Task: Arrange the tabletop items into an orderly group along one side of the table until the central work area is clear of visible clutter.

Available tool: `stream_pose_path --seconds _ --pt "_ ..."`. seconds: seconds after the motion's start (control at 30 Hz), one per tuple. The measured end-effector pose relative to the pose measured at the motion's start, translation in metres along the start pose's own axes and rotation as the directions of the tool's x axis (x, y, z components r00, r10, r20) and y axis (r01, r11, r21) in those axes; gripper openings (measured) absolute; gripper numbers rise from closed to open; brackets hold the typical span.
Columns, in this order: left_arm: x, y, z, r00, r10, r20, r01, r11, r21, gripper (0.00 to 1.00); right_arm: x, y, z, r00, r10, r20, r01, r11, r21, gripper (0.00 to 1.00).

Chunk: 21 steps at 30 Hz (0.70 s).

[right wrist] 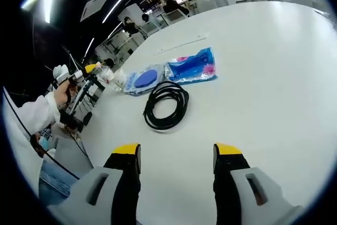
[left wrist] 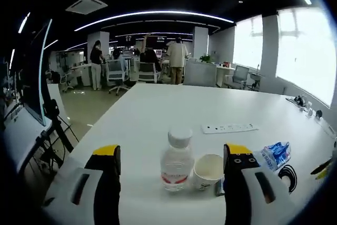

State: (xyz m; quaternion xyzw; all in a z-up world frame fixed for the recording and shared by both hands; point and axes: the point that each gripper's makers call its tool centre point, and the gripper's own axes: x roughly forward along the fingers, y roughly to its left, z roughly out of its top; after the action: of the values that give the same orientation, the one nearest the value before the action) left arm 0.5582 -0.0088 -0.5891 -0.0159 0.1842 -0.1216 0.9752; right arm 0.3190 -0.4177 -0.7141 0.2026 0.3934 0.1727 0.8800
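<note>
Bottle (left wrist: 177, 159) upright — cap upward

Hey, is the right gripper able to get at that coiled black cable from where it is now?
Probably yes. The right gripper is open, and bare table lies between it and the black cable, with the blue packets beyond it.

No legible text anywhere: the water bottle (left wrist: 177, 162) label's red band and the print on the blue packets (right wrist: 192, 67) are both too small and blurred to read.
</note>
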Motion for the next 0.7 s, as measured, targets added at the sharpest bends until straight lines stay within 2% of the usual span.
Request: stream_pose_path --seconds 0.17,0.4,0.53,0.7 --pt "-0.021 -0.007 -0.013 0.999 -0.021 -0.034 0.021 1.000 0.014 0.90 -0.001 0.003 0.002 1.000 0.005 0.009 -0.005 1.000 -0.018 0.60" --pt "-0.043 -0.009 -0.028 0.998 -0.040 -0.054 0.040 0.999 -0.010 0.92 -0.002 0.007 0.003 1.000 0.014 0.016 -0.014 0.999 -0.031 0.64" --pt "-0.059 -0.019 -0.043 0.991 -0.083 -0.101 0.086 0.996 0.026 0.93 -0.004 0.008 0.003 1.000 0.015 0.022 -0.014 0.999 -0.032 0.64" --pt "-0.073 -0.024 -0.052 0.987 -0.112 -0.115 0.115 0.993 0.017 0.95 -0.006 0.007 0.002 1.000 0.015 0.026 -0.014 0.999 -0.031 0.65"
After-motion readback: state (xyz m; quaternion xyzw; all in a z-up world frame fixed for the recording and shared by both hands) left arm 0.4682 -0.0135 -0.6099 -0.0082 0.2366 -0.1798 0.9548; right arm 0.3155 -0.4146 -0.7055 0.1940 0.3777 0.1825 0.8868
